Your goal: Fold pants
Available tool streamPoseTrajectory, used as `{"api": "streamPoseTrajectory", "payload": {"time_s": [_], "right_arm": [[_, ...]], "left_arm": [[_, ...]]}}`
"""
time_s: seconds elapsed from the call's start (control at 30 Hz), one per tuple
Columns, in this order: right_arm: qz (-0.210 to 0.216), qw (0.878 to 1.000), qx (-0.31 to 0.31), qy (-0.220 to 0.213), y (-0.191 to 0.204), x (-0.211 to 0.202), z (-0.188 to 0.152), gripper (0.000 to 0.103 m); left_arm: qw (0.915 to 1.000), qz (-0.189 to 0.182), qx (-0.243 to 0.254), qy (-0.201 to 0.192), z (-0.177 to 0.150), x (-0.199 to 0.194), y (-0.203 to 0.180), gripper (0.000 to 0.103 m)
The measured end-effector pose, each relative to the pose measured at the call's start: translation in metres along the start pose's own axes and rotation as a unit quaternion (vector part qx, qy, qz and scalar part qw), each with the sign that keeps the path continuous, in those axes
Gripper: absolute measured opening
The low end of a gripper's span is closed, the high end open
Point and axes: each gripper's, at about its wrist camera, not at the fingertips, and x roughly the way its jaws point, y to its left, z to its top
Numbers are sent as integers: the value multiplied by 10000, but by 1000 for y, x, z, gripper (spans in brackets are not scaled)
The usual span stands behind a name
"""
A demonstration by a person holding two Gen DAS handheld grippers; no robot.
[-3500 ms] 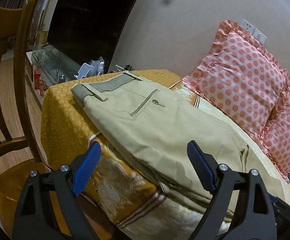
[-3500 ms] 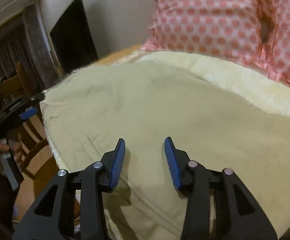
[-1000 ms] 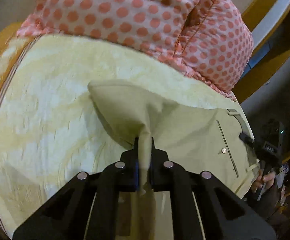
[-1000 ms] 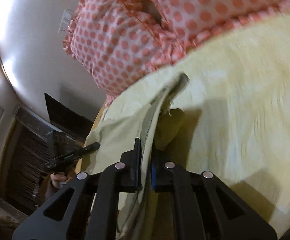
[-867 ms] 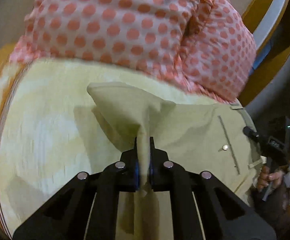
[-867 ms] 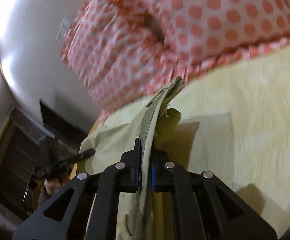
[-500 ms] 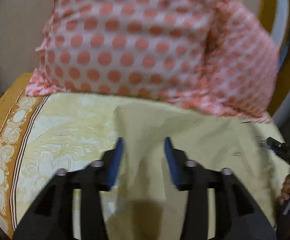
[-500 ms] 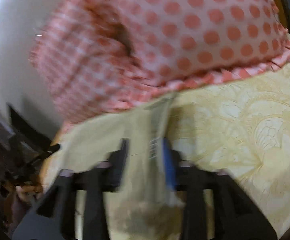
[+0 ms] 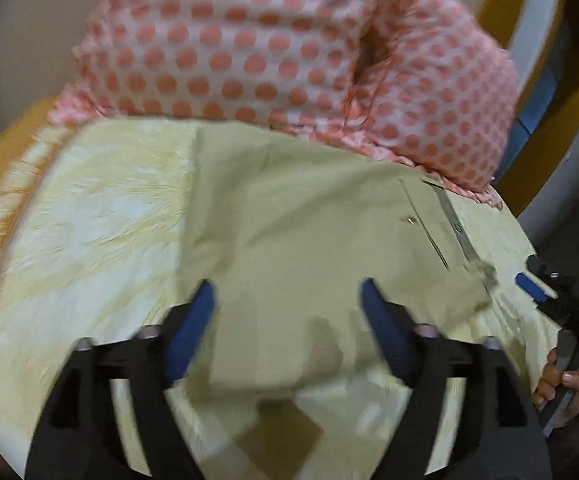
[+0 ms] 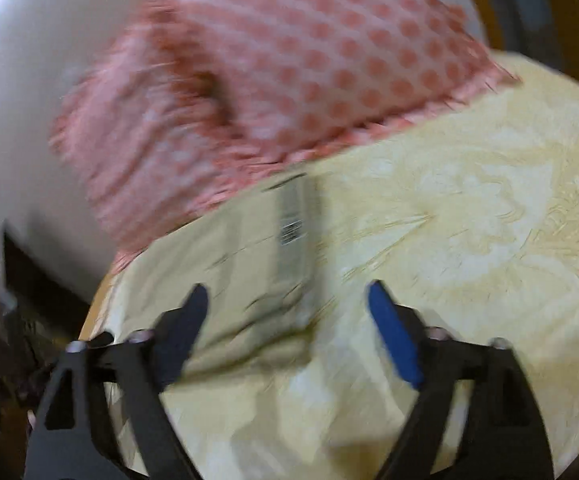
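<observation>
Now the khaki pants lay folded flat on the yellow bedspread, waistband rightward, touching the polka-dot pillows. Both the left hand-held gripper and right hand-held gripper hung spread, gripping nothing.

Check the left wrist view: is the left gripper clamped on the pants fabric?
No: the left gripper has its jaws spread wide, and the pants lie flat on the yellow bedspread between them, ungripped.

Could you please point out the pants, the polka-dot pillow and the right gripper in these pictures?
pants (image 9: 309, 216): left wrist view, on the flat khaki fabric of the folded seat.
polka-dot pillow (image 9: 229, 48): left wrist view, on its dotted front face.
right gripper (image 10: 287, 312): right wrist view, midway between its open fingertips.
</observation>
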Motion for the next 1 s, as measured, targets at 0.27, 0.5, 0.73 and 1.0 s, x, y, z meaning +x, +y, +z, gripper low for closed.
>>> {"api": "streamPoseTrajectory", "payload": {"time_s": [0.27, 0.5, 0.73, 1.0], "right_arm": [[-346, 9885, -1414, 418, 60, 7, -95, 87], [-1070, 9705, -2146, 238, 84, 25, -117, 98], [-1394, 9669, -2137, -16, 86, 27, -129, 102], [-1421, 9669, -2117, -89, 85, 26, -130, 102]], "left_arm": [[9919, 1059, 611, -336, -91, -39, -30, 97], [9909, 1215, 522, -235, -111, -31, -24, 101], [9905, 1215, 546, -342, -115, -33, -25, 101], [9904, 1214, 546, -371, -114, -32, -25, 101]]}}
